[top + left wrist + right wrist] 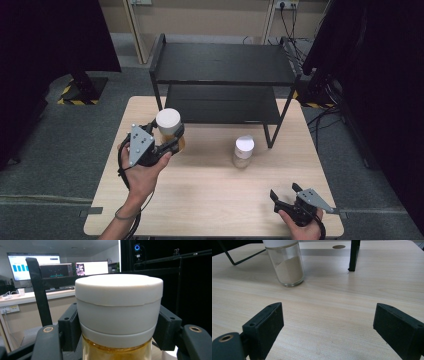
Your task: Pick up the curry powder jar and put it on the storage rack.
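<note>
Gripping the amber jar (171, 131) just under its white lid, the left tool (172, 142) holds it above the desk (210, 200); glass, smooth, breakable. Right tool (284, 194) gapes empty.

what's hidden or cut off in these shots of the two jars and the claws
- Glass jar of amber contents with a white lid: its base is cut off by the bottom edge in the left gripper view; the left claw covers its sides in the high view.
- Glass jar of beige powder: its lid is cut off by the top edge in the right gripper view.
- Right claw: the person's hand hides its rear in the high view.
</note>
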